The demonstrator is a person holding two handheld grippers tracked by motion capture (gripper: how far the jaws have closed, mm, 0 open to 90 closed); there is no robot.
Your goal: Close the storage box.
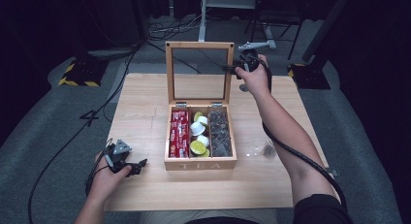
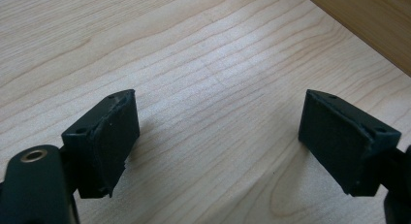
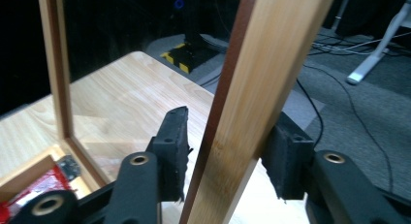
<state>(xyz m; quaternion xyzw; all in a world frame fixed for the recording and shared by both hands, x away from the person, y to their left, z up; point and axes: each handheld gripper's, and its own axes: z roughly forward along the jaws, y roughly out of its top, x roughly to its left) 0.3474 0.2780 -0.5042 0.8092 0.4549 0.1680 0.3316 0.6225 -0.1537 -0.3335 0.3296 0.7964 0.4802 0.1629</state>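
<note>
High view: pale wood worktop (image 1: 145, 112) over grey floor (image 1: 48, 136); left gripper (image 1: 138, 166) wide open, empty; right gripper (image 1: 231, 68) straddles the lid frame (image 3: 252, 103), one pad apart from it.

1 wooden tea box (image 1: 200, 164) with 1 glass-paned lid (image 1: 199, 72) and 3 compartments; 1 table (image 1: 145, 117); 2 grippers: left gripper (image 1: 127, 162), right gripper (image 1: 231, 68).
</note>
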